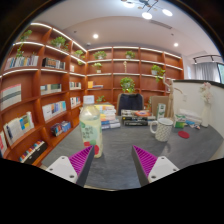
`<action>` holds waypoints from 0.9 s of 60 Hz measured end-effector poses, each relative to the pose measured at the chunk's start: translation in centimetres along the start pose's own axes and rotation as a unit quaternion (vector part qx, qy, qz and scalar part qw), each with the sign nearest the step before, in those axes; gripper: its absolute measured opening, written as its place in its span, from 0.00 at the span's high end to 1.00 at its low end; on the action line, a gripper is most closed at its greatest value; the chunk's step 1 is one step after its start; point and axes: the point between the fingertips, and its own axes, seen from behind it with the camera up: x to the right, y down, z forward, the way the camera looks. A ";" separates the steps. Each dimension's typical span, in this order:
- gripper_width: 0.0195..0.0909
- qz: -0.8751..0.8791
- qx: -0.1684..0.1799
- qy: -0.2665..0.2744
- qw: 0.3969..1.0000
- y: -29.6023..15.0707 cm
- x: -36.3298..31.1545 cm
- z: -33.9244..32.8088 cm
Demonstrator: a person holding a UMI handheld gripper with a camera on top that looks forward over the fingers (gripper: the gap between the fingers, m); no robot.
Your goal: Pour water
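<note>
Wooden bookshelves [40,85] curving round the room on the left and far sides, packed with books and a few potted plants [127,84]. On the dark table [120,150]: a clear water bottle [91,130] standing upright, ahead of the left finger; a white pitcher [163,128] farther right, well apart from the bottle; stacked books [110,121] and small clutter between and behind. Gripper [113,160] wide open, magenta pads [145,160] bare, holding and touching nothing, near edge of table.
</note>
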 end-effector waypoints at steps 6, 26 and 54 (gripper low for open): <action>0.22 0.004 0.003 -0.025 1.000 1.1 -3.8 1.9; 0.22 0.035 0.040 -0.040 0.998 -2.2 -7.4 9.0; 0.72 0.031 0.067 -0.014 0.997 -3.4 -7.1 11.9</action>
